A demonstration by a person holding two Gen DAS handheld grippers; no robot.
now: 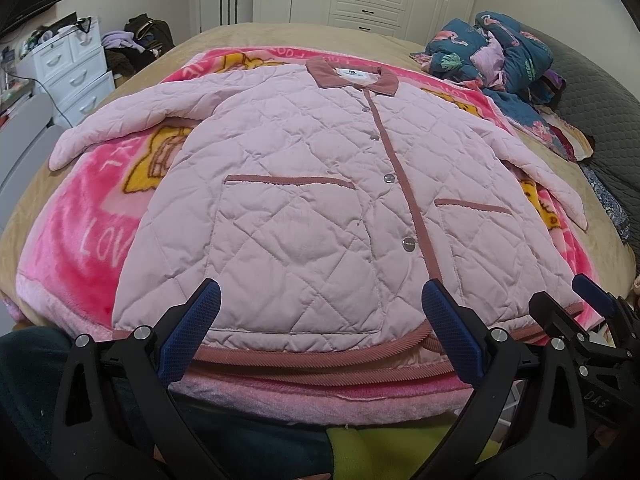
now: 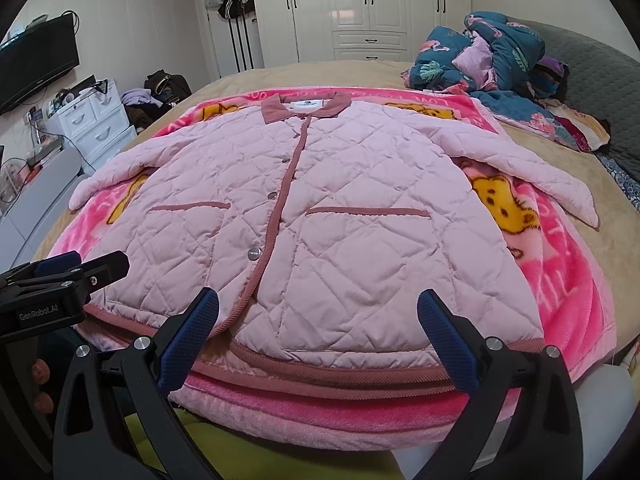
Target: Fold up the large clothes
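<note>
- Left wrist view: the left gripper (image 1: 320, 300) hovers over the near hem of a pale pink quilted jacket with dusty-rose corduroy trim (image 1: 312, 184), its blue-padded fingers (image 1: 208, 304) spread wide and holding nothing.
- The jacket lies flat and face up on a bright pink fleece blanket with yellow bear prints (image 1: 88, 220), which covers the middle of a bed under a tan cover (image 1: 280, 36); the collar (image 1: 352, 76) points to the far edge of the bed and the hem runs along the near edge.
- Both sleeves are spread outward, the left-hand one (image 1: 120, 120) reaching toward the bed's left edge and the other (image 1: 540, 168) toward its right edge.
- The snap placket is closed down the front, with a trimmed patch pocket (image 1: 288, 236) on each side of it.
- Right wrist view: the right gripper (image 2: 318, 304) sits above the hem just right of the placket, jaws also wide apart and empty; the left gripper appears at the frame's left edge, near the hem's left corner.
- A crumpled teal quilt with a flamingo print (image 2: 492, 56) is heaped at the far right corner of the bed.
- White wardrobe doors (image 2: 360, 4) stand beyond the far edge, and a white chest of drawers (image 2: 96, 120) stands off the left side.
</note>
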